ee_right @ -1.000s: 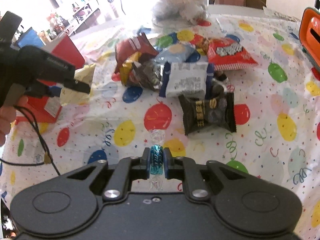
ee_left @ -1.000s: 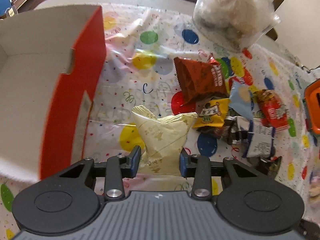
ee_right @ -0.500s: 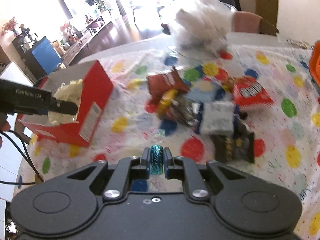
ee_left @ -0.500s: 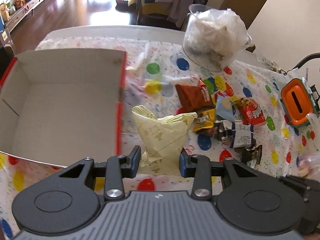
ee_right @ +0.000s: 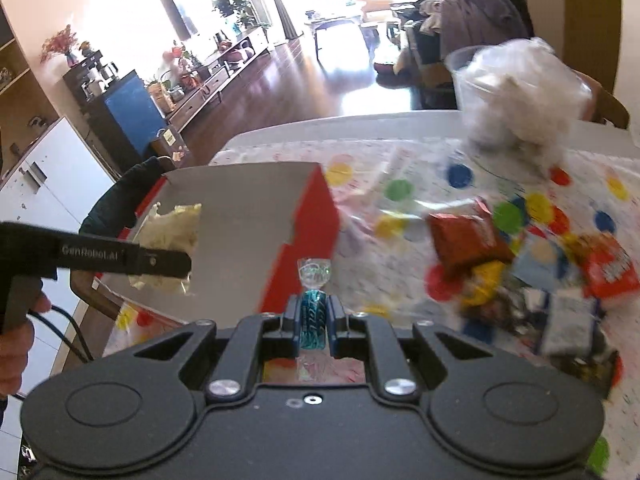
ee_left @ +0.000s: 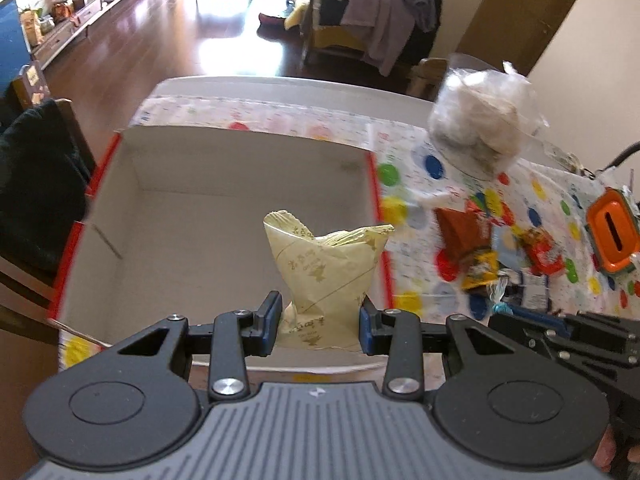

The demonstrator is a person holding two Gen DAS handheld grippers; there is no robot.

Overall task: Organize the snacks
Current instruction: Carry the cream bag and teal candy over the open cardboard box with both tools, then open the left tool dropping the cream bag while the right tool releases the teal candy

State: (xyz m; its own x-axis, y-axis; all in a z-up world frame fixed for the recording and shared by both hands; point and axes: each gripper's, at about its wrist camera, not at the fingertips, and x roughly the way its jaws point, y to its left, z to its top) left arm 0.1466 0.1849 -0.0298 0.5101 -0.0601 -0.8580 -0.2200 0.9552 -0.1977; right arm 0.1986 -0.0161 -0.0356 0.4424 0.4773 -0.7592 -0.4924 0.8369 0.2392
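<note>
Both hands have swung toward the red box (ee_left: 376, 216). The left gripper (ee_left: 318, 322), part-closed on the pale yellow packet (ee_left: 326, 276), is now hanging over the box's empty inside; the right gripper (ee_right: 314, 320), pinching a blue candy (ee_right: 313, 318), is nearing its red wall, so drops look imminent.

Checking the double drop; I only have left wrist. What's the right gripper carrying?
Observer: The right gripper is shut on a blue candy in a clear wrapper.
Operator: Over the box yet?
Observer: Looks like no. It's on the outer side of the box's red wall, above the tablecloth.
Operator: And my bag from that side?
Observer: The bag shows against the box's interior, clear of the red wall.
</note>
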